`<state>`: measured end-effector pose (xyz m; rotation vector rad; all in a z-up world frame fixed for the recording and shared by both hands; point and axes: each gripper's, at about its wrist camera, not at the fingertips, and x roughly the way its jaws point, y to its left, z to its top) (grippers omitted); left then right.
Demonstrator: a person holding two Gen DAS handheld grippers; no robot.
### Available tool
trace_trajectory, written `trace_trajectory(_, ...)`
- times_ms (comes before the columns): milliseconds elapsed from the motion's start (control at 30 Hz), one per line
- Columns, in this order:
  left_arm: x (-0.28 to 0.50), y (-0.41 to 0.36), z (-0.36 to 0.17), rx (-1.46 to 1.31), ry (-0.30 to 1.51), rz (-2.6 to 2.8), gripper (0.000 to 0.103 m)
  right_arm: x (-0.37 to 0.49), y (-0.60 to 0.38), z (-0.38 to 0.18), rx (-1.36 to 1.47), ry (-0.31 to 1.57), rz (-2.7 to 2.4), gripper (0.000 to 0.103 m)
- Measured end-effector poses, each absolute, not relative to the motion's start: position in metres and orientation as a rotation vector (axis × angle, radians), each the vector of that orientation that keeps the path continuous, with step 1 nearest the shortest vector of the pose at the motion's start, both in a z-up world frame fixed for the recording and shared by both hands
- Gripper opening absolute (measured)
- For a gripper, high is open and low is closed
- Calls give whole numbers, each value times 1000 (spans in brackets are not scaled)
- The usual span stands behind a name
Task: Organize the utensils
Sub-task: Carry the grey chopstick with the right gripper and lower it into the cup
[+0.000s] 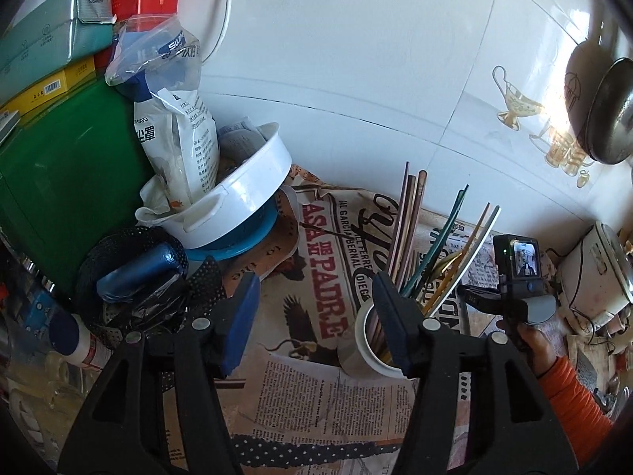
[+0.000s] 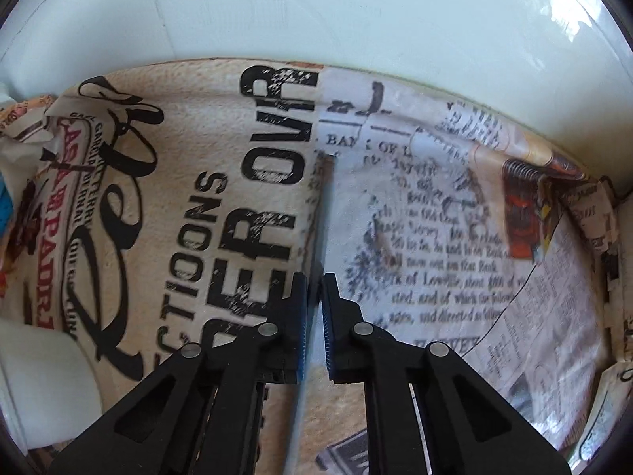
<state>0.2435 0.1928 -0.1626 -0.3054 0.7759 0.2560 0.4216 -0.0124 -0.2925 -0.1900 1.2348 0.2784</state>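
Left gripper (image 1: 316,316) wide, empty, beside cup (image 1: 366,340) of chopsticks (image 1: 411,229). Right gripper (image 2: 314,297) clamped on one chopstick (image 2: 325,206), over newsprint cloth (image 2: 198,198).

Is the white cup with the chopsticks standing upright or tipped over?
Upright. The white cup stands on the printed cloth with its open mouth facing up, and the chopsticks stick up out of it, fanned toward the wall.
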Motion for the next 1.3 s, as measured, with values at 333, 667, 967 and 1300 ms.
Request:
trace_trajectory(333,236,171,-164,-246,797,214,57,328,-35,-271,-53,1271,380,6)
trace_trajectory(667,222,142,-162,-210,806,161,57,277,-83,-201,56,1107,459,6)
trace_trajectory(967,200,143,-150,-199,767,158,57,277,-43,-142,99,905,540,6)
trace_trajectory(1300,193,184,-154,-235,791,193,57,305,33,-105,91,683,553,6)
